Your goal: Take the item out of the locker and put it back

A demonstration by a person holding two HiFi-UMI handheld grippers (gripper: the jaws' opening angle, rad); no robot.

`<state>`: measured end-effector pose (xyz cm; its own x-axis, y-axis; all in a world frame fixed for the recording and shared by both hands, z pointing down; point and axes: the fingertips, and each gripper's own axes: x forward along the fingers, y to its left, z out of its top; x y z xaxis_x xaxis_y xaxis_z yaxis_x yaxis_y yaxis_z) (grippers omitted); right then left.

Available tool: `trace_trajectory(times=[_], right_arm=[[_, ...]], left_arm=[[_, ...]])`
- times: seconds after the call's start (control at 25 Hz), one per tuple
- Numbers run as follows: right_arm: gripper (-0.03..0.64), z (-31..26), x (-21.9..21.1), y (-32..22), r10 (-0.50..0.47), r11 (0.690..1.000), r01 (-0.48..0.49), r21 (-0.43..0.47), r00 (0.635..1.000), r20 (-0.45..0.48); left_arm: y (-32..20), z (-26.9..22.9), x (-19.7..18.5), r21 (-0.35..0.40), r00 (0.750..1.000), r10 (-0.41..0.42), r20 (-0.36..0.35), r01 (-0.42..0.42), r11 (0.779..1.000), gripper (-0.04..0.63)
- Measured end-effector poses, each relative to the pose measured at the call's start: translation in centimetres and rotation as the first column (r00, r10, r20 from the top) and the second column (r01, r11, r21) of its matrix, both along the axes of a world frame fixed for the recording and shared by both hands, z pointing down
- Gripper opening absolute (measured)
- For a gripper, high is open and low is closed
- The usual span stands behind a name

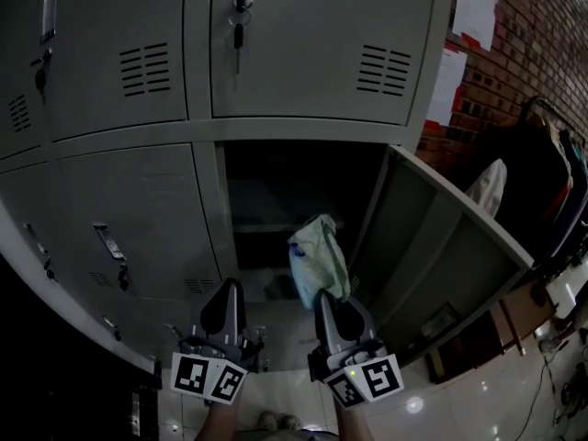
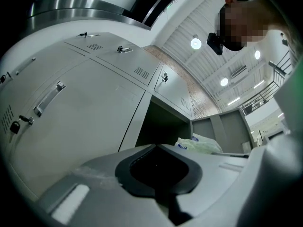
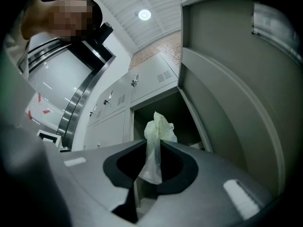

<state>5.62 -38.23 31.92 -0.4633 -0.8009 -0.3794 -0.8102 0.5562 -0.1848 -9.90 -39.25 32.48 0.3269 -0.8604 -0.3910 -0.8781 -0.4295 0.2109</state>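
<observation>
In front of the open lower locker compartment [image 1: 292, 200], its door [image 1: 441, 246] swung wide to the right, the person holds both grippers low. The right gripper [image 3: 152, 144] is clamped on the neck of a pale green plastic bag [image 1: 317, 260], which stands up just beyond its jaws and before the dark opening. The left gripper [image 2: 155, 145] has its 2 jaws pressed together on nothing, just beside the other. The bag looks clear of the shelf, so I judge the taking-out done or nearly so. Setting it back inside and letting go is what remains, and the door is not yet closed.
</observation>
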Motion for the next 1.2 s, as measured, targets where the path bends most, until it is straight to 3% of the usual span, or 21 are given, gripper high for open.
trace_trajectory(times=[0.6, 0.88, 0.96, 1.2], right_arm=[[0.061, 3.0, 1.3, 0.8, -0.008, 0.997, 0.011, -0.08, 0.999, 0.041], [0.06, -0.1, 0.4, -0.1, -0.041, 0.999, 0.043, -0.029, 0.998, 0.057], [0.06, -2.6, -0.9, -2.6, -0.052, 0.998, 0.053, -0.029, 0.998, 0.021], [0.06, -6.5, -3.1, -13.7, 0.09, 0.99, -0.109, -0.092, 0.977, -0.193]], left_arm=[[0.0, -0.2, -0.7, 0.008, 0.999, -0.019, -0.031, 0.019, 1.0, 0.005], [-0.5, -0.3, -0.9, 0.003, 0.999, -0.008, -0.039, 0.008, 1.0, 0.005], [-0.8, -0.4, -0.7, 0.004, 0.999, -0.001, -0.04, 0.001, 1.0, 0.005], [-1.4, -0.1, -0.6, -0.01, 0.998, 0.026, -0.064, -0.026, 1.0, 0.005]])
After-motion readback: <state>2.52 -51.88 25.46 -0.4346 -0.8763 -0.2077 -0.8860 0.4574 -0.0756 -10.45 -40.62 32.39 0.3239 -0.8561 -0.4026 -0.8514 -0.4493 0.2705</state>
